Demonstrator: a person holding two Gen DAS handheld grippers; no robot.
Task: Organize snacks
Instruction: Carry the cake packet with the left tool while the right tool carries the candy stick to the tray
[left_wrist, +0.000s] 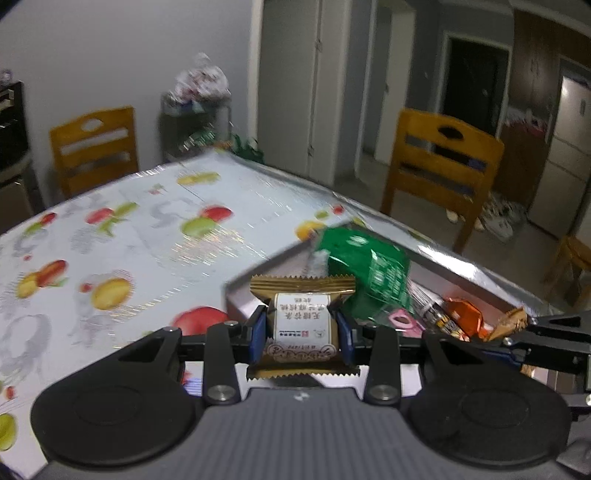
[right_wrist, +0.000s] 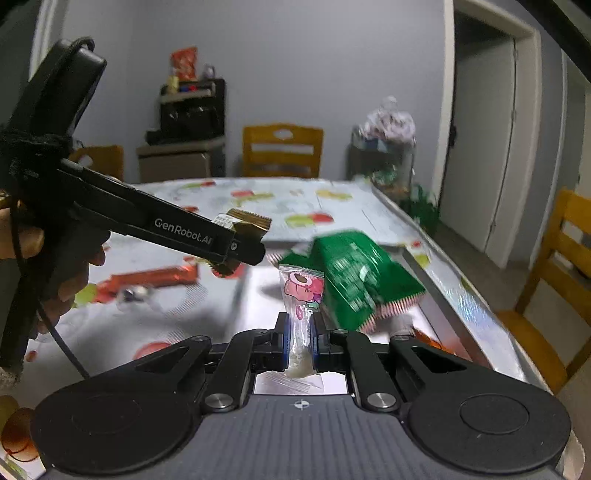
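Red wrapper (right_wrist: 151, 277) on table (right_wrist: 351, 206), right view only

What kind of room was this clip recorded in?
Most likely a home dining room: a table under a glossy fruit-print tablecloth, yellow wooden dining chairs around it, and what looks like a pale refrigerator through the doorway.

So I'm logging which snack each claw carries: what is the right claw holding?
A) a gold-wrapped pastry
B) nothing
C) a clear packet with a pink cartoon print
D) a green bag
C: in the right wrist view the right claw is shut on the clear packet with a pink cartoon print, while the gold-wrapped pastry sits in the left claw and the green bag lies in the box.
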